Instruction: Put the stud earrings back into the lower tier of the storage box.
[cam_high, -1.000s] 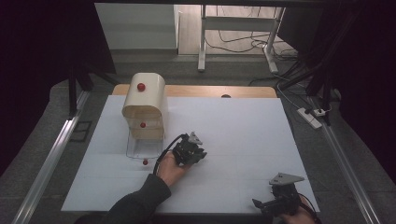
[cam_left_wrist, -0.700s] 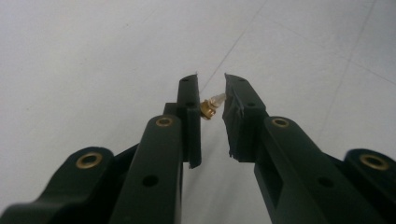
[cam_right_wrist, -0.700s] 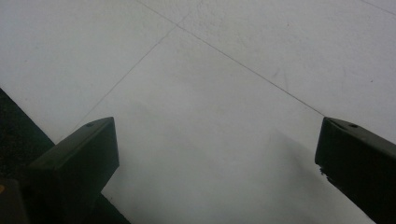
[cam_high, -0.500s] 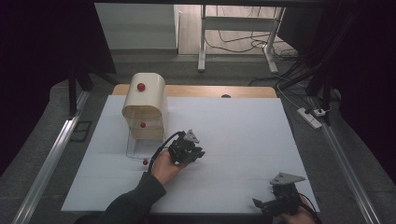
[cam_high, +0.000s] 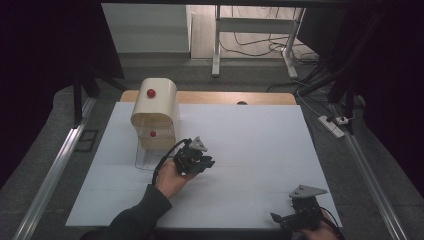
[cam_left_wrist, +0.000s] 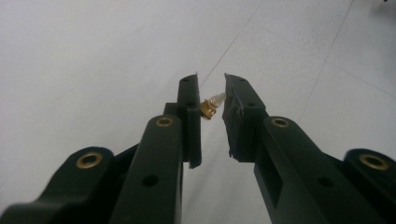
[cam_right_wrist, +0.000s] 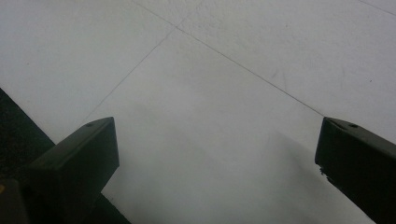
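**Left gripper pinches a tiny brass-collared piece above the white table**

From the high view, the white table (cam_high: 250, 150) takes up the middle of the frame, its wooden back edge just showing at the top. In the upper left of the table stands a cream cabinet (cam_high: 156, 117) with a rounded top and a red knob (cam_high: 151, 93) high on its front; a second red knob (cam_high: 153, 133) sits lower on a drawer front. A clear drawer (cam_high: 146, 159) juts out at its base toward the camera. Just right of that drawer, near the centre of the frame, the left gripper (cam_high: 202, 162) is carried in a hand (cam_high: 172, 176) whose dark sleeve comes up from the bottom edge; its jaws point right and stand close together. At the lower right corner the right gripper (cam_high: 280, 218) sits low at the table's near edge, a grey three-cornered plate on top. I can read no writing or brand on anything here.

In the left gripper view, the two black jaws rise from the bottom and stand narrowly apart, pinching a small part (cam_left_wrist: 211, 105) between their pads just below the tips: a brass-coloured collar against the left pad, a pale, clear tip against the right one. Behind it lies bare white tabletop crossed by thin seams.

In the right gripper view, the jaws are spread wide, one at the lower left, one at the right edge, with white tabletop between them and a dark strip in the lower left corner.
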